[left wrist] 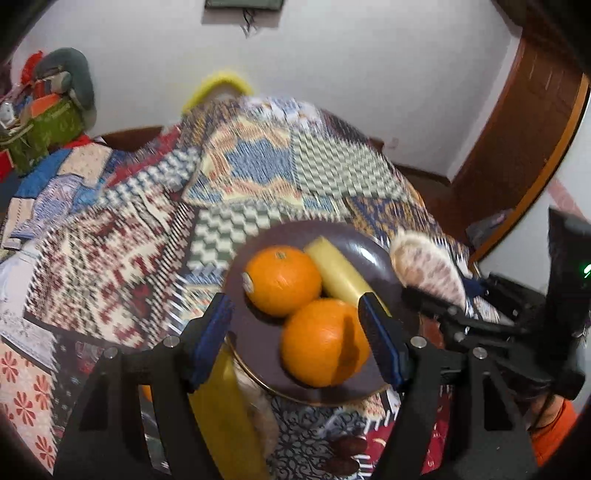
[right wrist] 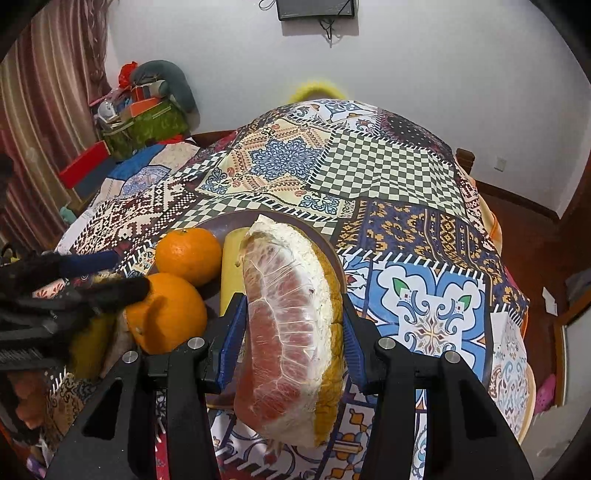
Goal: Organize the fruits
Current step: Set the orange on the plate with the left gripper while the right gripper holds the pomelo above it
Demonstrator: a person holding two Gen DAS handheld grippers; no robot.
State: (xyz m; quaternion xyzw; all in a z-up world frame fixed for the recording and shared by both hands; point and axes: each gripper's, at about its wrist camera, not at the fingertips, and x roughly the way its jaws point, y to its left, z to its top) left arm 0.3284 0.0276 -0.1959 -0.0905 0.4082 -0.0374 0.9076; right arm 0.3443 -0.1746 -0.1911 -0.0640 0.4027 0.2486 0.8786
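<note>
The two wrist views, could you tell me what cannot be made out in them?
- Left wrist view: motion blur smears the tablecloth; the yellow fruit below the plate is hidden by the left gripper.
- Right wrist view: the pomelo wedge in the right gripper covers the plate's right side; the banana shows partly.

The left wrist view is motion-blurred, so the patterned tablecloth smears. In the right wrist view the pomelo wedge hides much of the plate and most of the yellow fruit behind it. The wall-mounted black device is cut off by the top edge. Dark items near the left view's bottom edge are too blurred to identify.
</note>
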